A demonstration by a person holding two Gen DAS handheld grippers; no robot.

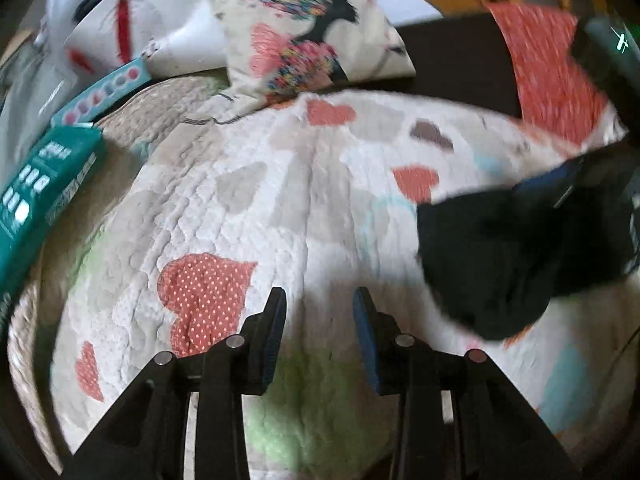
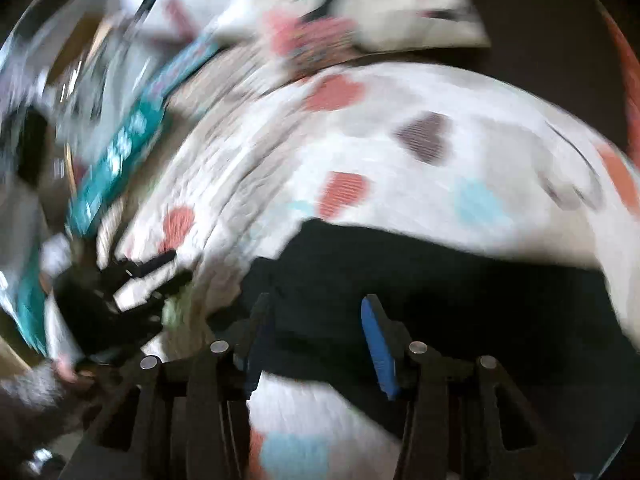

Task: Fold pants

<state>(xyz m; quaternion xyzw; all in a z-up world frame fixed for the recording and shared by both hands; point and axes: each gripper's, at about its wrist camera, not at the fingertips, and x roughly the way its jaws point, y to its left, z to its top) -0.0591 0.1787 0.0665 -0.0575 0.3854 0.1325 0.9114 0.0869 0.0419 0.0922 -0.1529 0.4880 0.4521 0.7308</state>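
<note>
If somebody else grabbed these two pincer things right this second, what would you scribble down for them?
Left gripper: jaws apart, nothing between them, over the heart-patterned quilt.
Right gripper: jaws apart, nothing gripped, above the black pants; the view is badly blurred.
Pants: a dark bundle on the quilt, to the right in the left wrist view. Neither gripper holds them.
Done: they look bunched or partly folded; how many folds cannot be told.
Left: probably check the shape, then finish or tidy the fold.
</note>
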